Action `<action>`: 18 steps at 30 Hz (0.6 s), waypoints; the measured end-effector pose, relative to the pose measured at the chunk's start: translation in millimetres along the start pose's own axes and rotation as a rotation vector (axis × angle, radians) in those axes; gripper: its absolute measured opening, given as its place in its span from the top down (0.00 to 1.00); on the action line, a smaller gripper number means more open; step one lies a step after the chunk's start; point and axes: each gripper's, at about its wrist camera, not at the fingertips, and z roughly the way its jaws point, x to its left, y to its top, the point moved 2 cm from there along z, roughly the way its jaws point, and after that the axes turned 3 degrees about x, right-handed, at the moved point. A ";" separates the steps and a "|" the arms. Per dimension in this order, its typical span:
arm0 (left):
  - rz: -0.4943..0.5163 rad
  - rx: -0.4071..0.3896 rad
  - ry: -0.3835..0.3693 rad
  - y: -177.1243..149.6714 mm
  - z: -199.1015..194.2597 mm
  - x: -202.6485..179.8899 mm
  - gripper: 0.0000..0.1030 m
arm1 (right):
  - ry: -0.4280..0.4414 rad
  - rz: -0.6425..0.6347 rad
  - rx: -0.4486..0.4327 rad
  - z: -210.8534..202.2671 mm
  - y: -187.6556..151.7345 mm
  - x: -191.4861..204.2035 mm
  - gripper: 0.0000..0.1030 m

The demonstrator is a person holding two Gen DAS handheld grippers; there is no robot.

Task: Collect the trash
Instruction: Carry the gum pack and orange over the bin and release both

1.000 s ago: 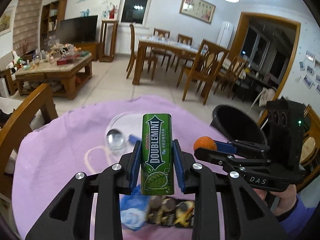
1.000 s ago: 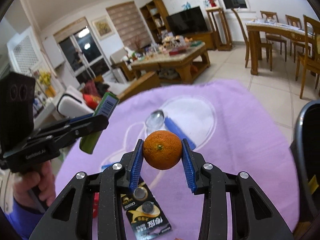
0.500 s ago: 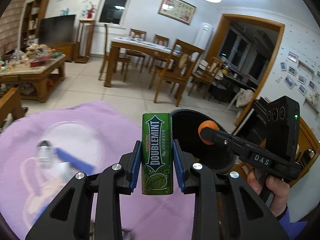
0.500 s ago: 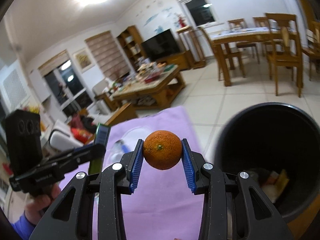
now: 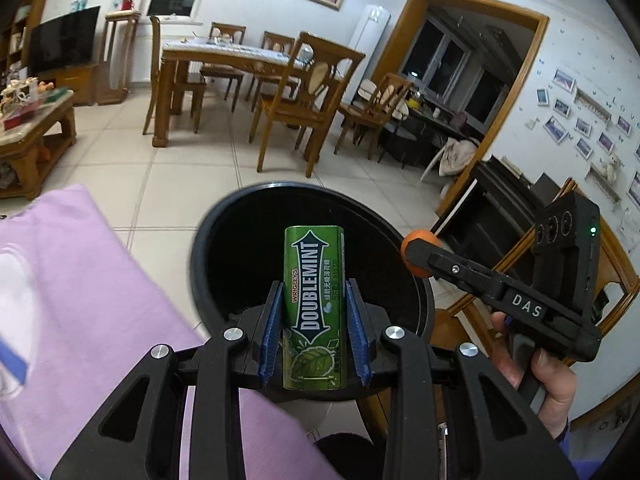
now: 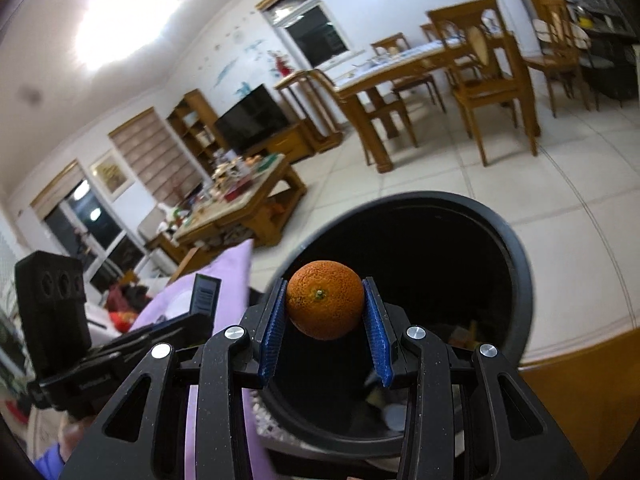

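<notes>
My left gripper point(image 5: 314, 300) is shut on a green Doublemint gum box point(image 5: 314, 304), held upright over the near side of a round black trash bin point(image 5: 224, 220). My right gripper point(image 6: 325, 308) is shut on a small orange point(image 6: 325, 305), which hangs over the mouth of the same bin point(image 6: 516, 256). In the left wrist view the orange point(image 5: 414, 238) shows at the bin's right rim, clamped in the right gripper point(image 5: 420, 254). The right wrist view has the left gripper point(image 6: 202, 312) at lower left, the gum box point(image 6: 205, 294) showing its barcode end. Some scraps lie deep in the bin.
A table under a purple cloth point(image 5: 80, 300) lies left of the bin, its edge point(image 6: 224, 280) right beside the rim. Tiled floor point(image 5: 168, 184) stretches beyond. A wooden dining table with chairs point(image 5: 224, 60) and a low coffee table point(image 6: 248, 196) stand farther off.
Both grippers have swung right, off the purple table and over the black bin, each keeping its hold. The spoon, battery pack and wrappers on the cloth have left view.
</notes>
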 end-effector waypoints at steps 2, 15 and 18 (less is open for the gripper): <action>0.008 0.017 0.006 2.3 15.8 -7.1 0.70 | -0.004 0.024 0.000 1.9 -1.5 -15.2 0.63; 0.052 0.078 0.048 -2.3 60.4 -26.9 0.70 | -0.030 0.028 0.005 30.3 -8.1 -31.2 0.63; 0.055 0.089 0.048 -2.9 63.9 -27.4 0.70 | -0.041 0.019 0.007 35.1 -10.8 -26.1 0.63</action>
